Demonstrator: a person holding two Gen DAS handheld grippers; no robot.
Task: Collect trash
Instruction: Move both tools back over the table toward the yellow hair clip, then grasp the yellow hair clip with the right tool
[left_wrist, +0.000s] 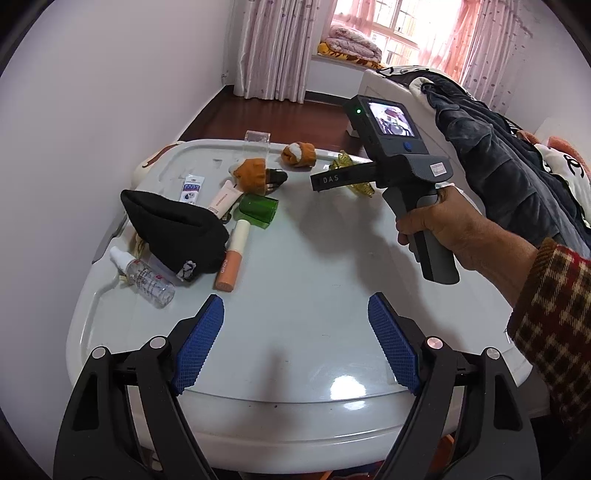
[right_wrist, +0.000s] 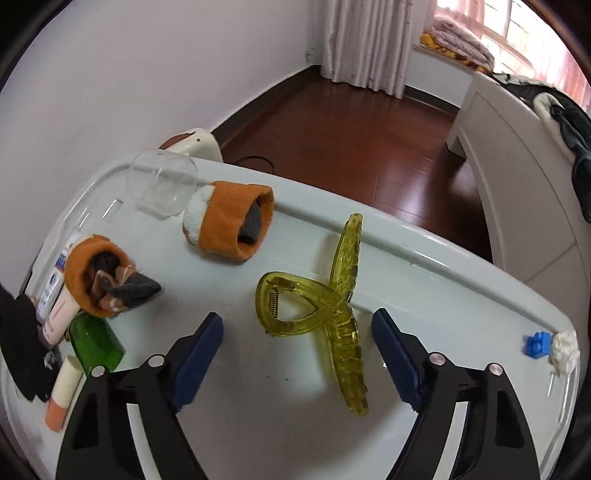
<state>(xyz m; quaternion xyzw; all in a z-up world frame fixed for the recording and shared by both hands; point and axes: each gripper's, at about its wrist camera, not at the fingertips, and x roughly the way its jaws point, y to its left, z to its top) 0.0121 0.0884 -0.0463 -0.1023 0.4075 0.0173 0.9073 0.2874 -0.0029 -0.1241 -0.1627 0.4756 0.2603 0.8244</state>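
Observation:
A clear yellow hair claw (right_wrist: 343, 354) lies on the white table top (right_wrist: 258, 406), between the blue pads of my right gripper (right_wrist: 297, 328). That gripper is open and neither pad touches the claw. A crumpled white tissue (right_wrist: 563, 350) sits beside a small blue brick (right_wrist: 535, 345) at the table's right edge. My left gripper (left_wrist: 295, 310) hangs open over bare table near the front edge, with nothing between its fingers. In the left wrist view a hand holds the right gripper's handle (left_wrist: 436, 236) above the claw (left_wrist: 360, 188).
On the left lie a black hat (left_wrist: 177, 232), a clear spray bottle (left_wrist: 147, 280), a green cup (left_wrist: 258, 210) and cosmetic tubes (left_wrist: 232, 258). Two rolled orange socks (right_wrist: 232, 221) (right_wrist: 99, 277) and a clear cup (right_wrist: 162, 188) are farther back. Dark clothes (left_wrist: 498, 158) hang at right.

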